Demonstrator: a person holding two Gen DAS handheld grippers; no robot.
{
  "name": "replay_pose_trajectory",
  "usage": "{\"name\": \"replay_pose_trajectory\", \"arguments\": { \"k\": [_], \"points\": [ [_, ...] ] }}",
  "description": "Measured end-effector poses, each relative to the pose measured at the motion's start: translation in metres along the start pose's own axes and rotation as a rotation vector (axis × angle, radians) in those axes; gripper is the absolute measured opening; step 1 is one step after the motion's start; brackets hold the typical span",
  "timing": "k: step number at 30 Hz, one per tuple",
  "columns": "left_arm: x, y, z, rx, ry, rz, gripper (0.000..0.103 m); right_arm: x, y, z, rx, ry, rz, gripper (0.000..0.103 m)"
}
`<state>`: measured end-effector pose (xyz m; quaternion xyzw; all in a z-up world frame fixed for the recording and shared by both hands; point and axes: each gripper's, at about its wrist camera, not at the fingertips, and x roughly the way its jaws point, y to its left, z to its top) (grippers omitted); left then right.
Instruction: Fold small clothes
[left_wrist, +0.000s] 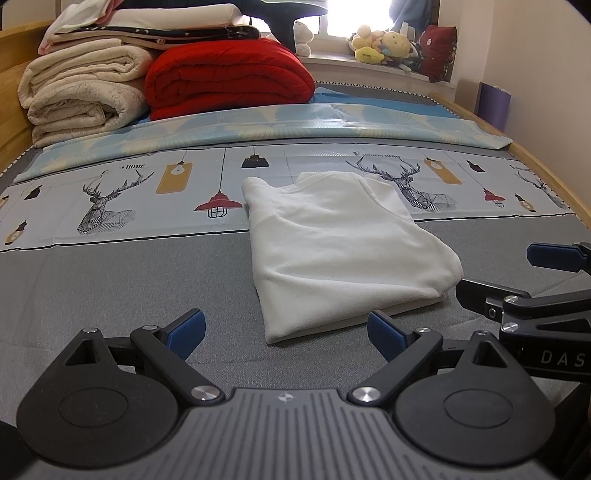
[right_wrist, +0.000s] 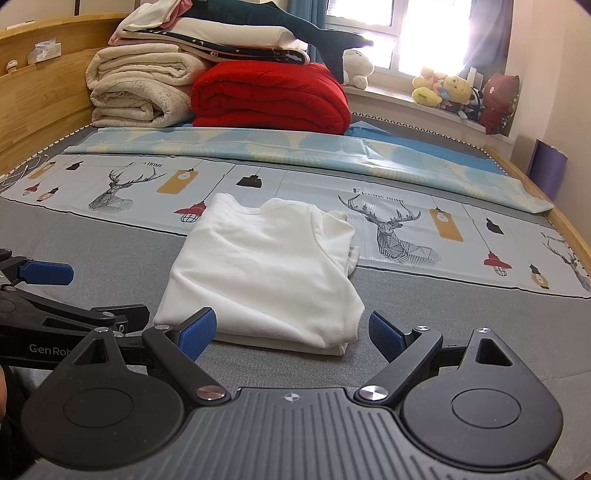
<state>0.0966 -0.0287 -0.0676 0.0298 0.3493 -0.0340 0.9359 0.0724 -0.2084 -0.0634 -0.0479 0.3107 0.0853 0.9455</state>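
A small white garment (left_wrist: 343, 243) lies folded into a compact rectangle on the grey bed cover; it also shows in the right wrist view (right_wrist: 266, 273). My left gripper (left_wrist: 286, 334) is open and empty, just short of the garment's near edge. My right gripper (right_wrist: 291, 334) is open and empty, its blue pads on either side of the garment's near edge without holding it. The right gripper also shows at the right edge of the left wrist view (left_wrist: 517, 273), and the left gripper at the left edge of the right wrist view (right_wrist: 81, 295).
A deer-print sheet (left_wrist: 110, 206) and a blue patterned cover (left_wrist: 258, 125) lie behind the garment. Folded cream blankets (left_wrist: 81, 92) and a red quilt (left_wrist: 229, 81) are stacked at the back. Plush toys (left_wrist: 384, 46) sit on the windowsill. A wooden bed frame (right_wrist: 40, 110) borders the bed.
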Motion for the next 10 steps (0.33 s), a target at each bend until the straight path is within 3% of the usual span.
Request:
{"name": "replay_pose_trajectory", "arguments": {
  "k": [10],
  "points": [
    [0.0012, 0.0012, 0.0037, 0.007, -0.006, -0.005, 0.097, 0.0000, -0.0006, 0.0000, 0.000, 0.000, 0.001, 0.090]
  ]
}}
